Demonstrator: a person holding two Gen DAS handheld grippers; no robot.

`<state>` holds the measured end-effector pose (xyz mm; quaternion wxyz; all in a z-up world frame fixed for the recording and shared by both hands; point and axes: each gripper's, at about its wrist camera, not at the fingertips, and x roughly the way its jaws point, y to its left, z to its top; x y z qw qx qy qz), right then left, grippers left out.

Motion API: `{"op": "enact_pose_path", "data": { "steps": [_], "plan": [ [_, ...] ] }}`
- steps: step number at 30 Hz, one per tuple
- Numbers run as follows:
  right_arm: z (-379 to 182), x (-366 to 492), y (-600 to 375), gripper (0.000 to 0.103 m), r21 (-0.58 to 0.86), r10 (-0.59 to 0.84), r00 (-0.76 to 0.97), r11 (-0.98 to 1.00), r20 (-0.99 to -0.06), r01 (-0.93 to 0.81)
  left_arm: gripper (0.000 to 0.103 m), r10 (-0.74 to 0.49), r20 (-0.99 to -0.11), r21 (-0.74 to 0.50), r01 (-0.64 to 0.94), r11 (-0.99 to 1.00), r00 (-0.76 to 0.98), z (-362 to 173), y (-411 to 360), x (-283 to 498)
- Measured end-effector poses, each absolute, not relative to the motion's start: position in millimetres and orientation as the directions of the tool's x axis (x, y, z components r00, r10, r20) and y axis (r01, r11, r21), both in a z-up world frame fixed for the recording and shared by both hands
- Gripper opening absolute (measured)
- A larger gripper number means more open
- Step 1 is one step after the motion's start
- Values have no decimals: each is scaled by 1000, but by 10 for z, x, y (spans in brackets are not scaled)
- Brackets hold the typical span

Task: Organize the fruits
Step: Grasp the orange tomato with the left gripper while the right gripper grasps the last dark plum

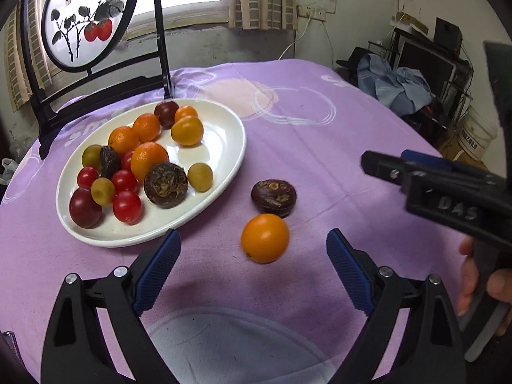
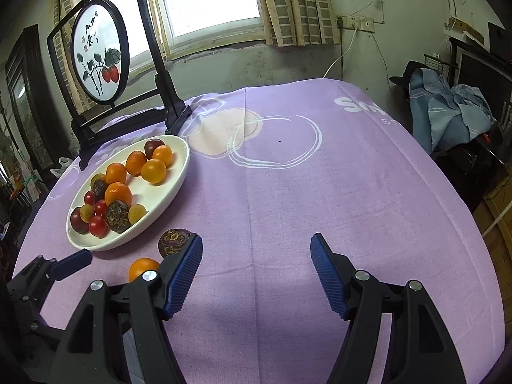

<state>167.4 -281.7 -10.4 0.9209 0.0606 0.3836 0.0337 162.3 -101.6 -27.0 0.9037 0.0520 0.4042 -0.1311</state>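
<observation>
A white oval plate (image 1: 224, 147) (image 2: 179, 172) on the purple cloth holds several small oranges, red cherry tomatoes, dark plums, yellow-green fruits and a brown water chestnut (image 1: 165, 184). Beside the plate lie a second brown water chestnut (image 1: 273, 197) (image 2: 174, 242) and a loose orange (image 1: 265, 237) (image 2: 142, 268). My left gripper (image 1: 252, 246) is open and empty, with the loose orange just ahead between its fingertips. My right gripper (image 2: 256, 249) is open and empty over bare cloth, to the right of both loose fruits; it also shows in the left wrist view (image 1: 448, 192).
A black-framed round painted screen (image 1: 86, 19) (image 2: 99, 54) stands behind the plate at the table's far left. A chair with blue clothes (image 2: 448, 112) and dark shelving (image 1: 432, 60) stand beyond the table's right edge.
</observation>
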Motion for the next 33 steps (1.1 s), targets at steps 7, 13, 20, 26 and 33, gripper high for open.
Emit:
{"op": "enact_pose_path", "data": {
  "steps": [7,13,20,26,33],
  "plan": [
    [-134,1674,-2776,71,148,126,690,989,-713,-28,78,-174,-774,-21,249,968,609,-532,-982,1856],
    [-181,1682,-2731,71,139,127,679,990,-723,-37,38,-255,-790,-76,324,943,557,-591,-1042,1880],
    [-231,1696,-2696,71,119,119,669,992,-734,-45,38,-228,-782,-86,262,961,580,-335,-847,1798],
    [-334,1711,-2517,71,95,133,640,991,-756,-94,38,-193,-766,-89,196,977,613,-111,-473,1553],
    [-428,1800,-2137,71,56,147,590,984,-794,-170,38,-179,-779,-111,148,983,601,-215,-163,1413]
  ]
}}
